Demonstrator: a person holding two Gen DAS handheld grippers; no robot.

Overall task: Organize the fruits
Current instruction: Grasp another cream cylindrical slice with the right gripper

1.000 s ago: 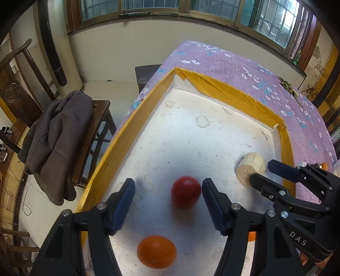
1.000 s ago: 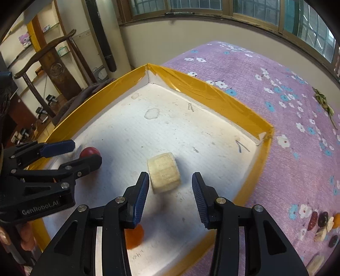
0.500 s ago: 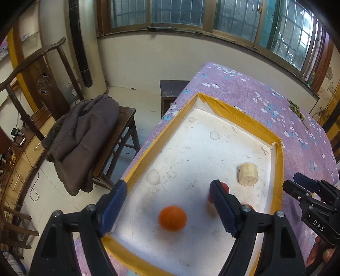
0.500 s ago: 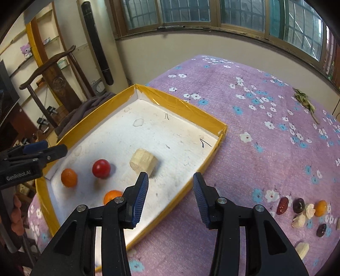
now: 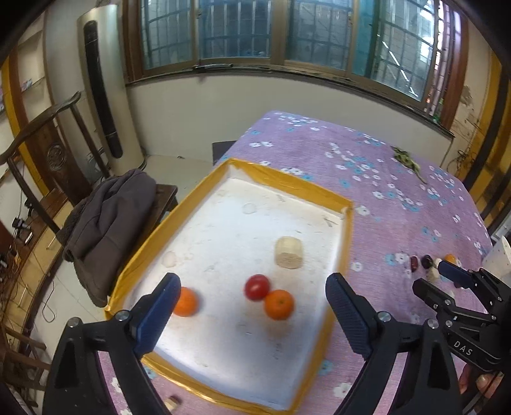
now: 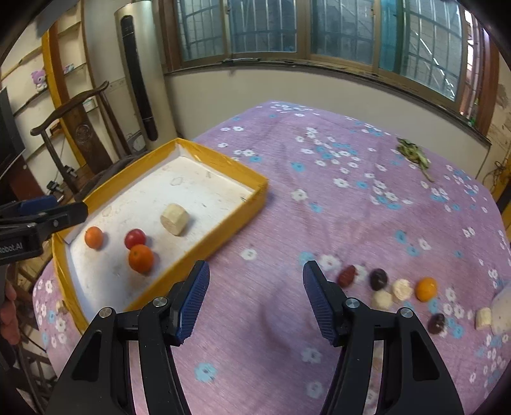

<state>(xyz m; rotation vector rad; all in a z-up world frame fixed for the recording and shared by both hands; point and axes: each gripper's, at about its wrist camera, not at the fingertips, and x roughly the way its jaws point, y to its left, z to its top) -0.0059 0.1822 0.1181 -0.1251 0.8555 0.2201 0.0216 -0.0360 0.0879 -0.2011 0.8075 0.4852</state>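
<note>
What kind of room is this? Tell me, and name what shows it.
Probably a living room in a home: a carved wooden armchair draped with a jacket, a floor-standing air conditioner, barred windows, and a table under a purple floral cloth.

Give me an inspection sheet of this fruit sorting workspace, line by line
Surface: purple floral cloth over the table.
Job's things: yellow-rimmed tray holds two oranges, a red fruit and a pale cut chunk; more small fruit pieces lie on the cloth.
Clutter: green sprig at the far side.
Grippers: left gripper and right gripper have just been opening, nothing between them.
Cables: wires on the floor.
Surroundings: chair with a grey jacket, barred windows.
</note>
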